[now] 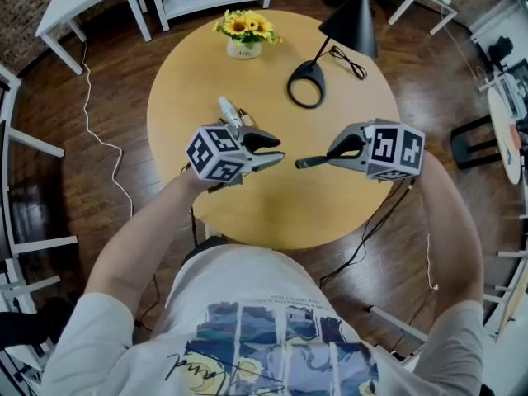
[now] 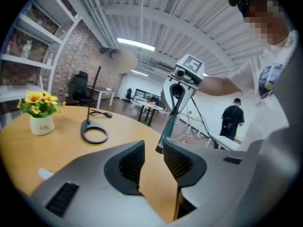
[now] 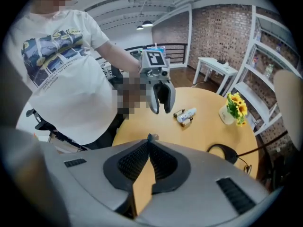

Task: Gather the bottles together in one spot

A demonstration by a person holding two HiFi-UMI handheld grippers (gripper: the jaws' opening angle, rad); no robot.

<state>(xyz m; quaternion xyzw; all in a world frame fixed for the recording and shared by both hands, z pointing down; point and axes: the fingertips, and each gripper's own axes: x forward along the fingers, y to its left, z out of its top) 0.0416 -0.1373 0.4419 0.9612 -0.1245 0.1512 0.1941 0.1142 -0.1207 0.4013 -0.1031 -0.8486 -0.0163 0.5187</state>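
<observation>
Left of centre in the head view, small bottles (image 1: 230, 110) lie on the desk (image 1: 272, 209) just behind the left hand-held gripper (image 1: 276, 148), its jaws slightly apart and empty; the right hand-held gripper (image 1: 301, 163) is closed on nothing. They look light, smooth and roll-prone, so pinch each across its body.

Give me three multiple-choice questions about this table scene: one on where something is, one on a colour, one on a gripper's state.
1. Where do the bottles lie?
A) by the left gripper
B) in a basket
C) in a box
2. What colour are the flowers?
A) red
B) yellow
C) blue
3. How is the right gripper?
A) wide open
B) shut on a bottle
C) shut, empty
Answers: 1 A, they lie just beyond the left gripper; 2 B, the petals are yellow; 3 C, its jaws meet with nothing between.
</observation>
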